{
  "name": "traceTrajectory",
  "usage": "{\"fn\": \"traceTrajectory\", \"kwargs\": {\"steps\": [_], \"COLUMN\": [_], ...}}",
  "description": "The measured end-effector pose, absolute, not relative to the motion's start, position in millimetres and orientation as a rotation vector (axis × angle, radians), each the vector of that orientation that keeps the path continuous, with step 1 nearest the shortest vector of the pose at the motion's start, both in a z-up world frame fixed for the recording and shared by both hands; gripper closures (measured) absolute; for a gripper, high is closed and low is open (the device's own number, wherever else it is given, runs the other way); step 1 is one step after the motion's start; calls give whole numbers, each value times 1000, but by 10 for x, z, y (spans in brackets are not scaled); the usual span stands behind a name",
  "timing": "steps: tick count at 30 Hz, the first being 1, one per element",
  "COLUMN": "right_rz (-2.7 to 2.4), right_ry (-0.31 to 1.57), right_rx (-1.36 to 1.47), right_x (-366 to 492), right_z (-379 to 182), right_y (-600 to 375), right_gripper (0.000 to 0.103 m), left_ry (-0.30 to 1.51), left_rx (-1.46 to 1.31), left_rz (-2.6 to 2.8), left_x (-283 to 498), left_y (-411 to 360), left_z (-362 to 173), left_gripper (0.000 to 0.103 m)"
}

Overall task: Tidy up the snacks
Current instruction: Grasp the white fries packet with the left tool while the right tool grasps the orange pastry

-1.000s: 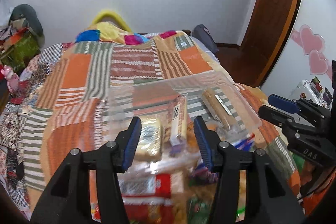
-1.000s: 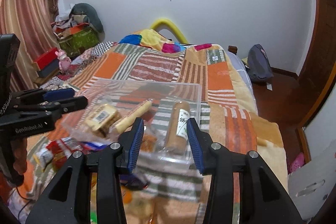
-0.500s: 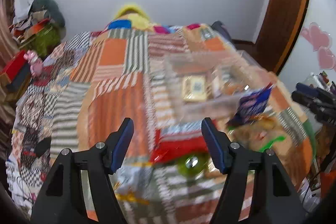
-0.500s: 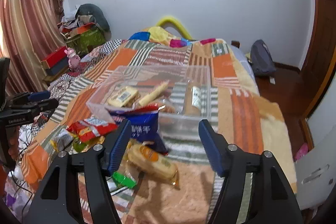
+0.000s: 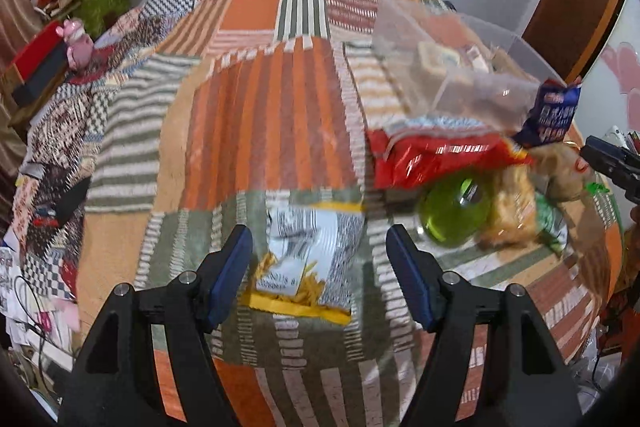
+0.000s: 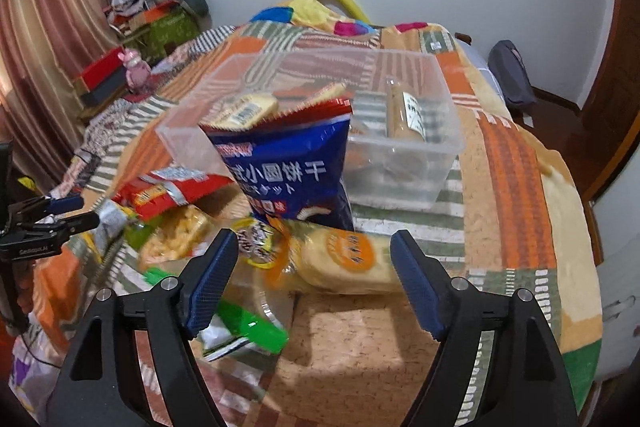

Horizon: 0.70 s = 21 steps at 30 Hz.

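Note:
A clear plastic bin (image 6: 400,163) on the patchwork bed holds several wrapped snacks, among them a long brown roll (image 6: 404,113). It also shows in the left wrist view (image 5: 452,75). My right gripper (image 6: 314,281) is open, its fingers either side of a yellow-orange wrapped cake (image 6: 344,259). A blue snack bag (image 6: 292,163) stands behind it, against the bin. My left gripper (image 5: 320,281) is open over a white-and-yellow snack packet (image 5: 308,259). A red bag (image 5: 436,155), a green round pack (image 5: 454,213) and other snacks lie to its right.
Red bag (image 6: 168,191), yellow crisps pack (image 6: 176,237) and green-white packet (image 6: 244,331) lie left of my right gripper. The left gripper shows at the far left (image 6: 44,223). Boxes and clutter (image 5: 52,55) line the bed's left side. A wooden door (image 5: 572,7) is at the right.
Both grippers pulled back from the bin and opened wider. The left swung left and down over the white-and-yellow packet. The right dropped toward the yellow-orange cake.

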State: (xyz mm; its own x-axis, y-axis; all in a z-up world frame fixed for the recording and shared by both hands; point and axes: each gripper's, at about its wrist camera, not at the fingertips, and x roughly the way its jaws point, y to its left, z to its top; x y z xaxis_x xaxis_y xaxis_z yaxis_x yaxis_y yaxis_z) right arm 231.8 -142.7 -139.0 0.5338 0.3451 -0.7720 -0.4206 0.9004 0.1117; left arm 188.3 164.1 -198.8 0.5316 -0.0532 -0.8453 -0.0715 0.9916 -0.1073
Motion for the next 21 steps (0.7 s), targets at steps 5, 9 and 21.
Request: {"fn": "traceTrajectory", "kwargs": {"steps": [5, 9, 21], "right_rz": [422, 385, 323], "right_ry": [921, 944, 988], "right_rx": [-73, -68, 28], "right_x": [2336, 2300, 2235], "right_z": [-1468, -1530, -1571], "right_y": [-1534, -1734, -2287], "right_gripper": [27, 27, 27], "left_ry": [1038, 1043, 989], "left_rx": [-136, -153, -144], "left_rz": [17, 25, 27], "left_x": [1888, 1896, 1761], "left_y": [1637, 1643, 1591], "left_z": [-2196, -2288, -2210], "left_gripper": [34, 34, 53]}}
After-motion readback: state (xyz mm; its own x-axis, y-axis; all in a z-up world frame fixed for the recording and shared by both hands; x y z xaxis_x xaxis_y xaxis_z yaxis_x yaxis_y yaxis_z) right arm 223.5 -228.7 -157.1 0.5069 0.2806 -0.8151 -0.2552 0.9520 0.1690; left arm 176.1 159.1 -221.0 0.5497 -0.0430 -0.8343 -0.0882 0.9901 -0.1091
